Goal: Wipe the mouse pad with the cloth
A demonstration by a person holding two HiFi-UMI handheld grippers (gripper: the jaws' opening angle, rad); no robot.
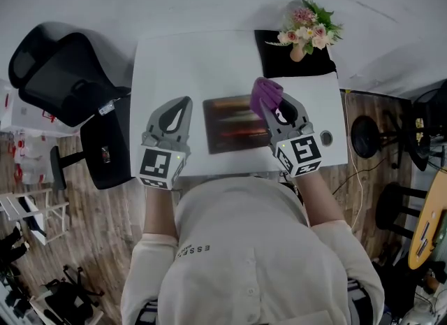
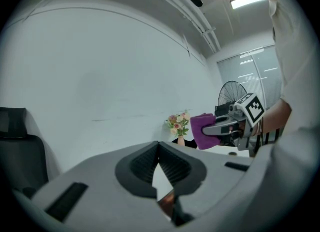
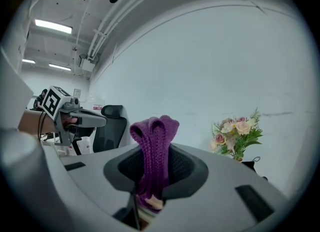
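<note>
A dark brownish mouse pad lies flat in the middle of the white table. My right gripper hovers at the pad's far right corner, shut on a bunched purple cloth that sticks up between its jaws. My left gripper is beside the pad's left edge, jaws closed together with nothing in them. A sliver of the pad shows below its jaws. In the left gripper view, the right gripper and the cloth appear off to the right.
A vase of flowers stands on a black mat at the table's far right. A small round object sits near the right front corner. A black office chair is left of the table; a stool right.
</note>
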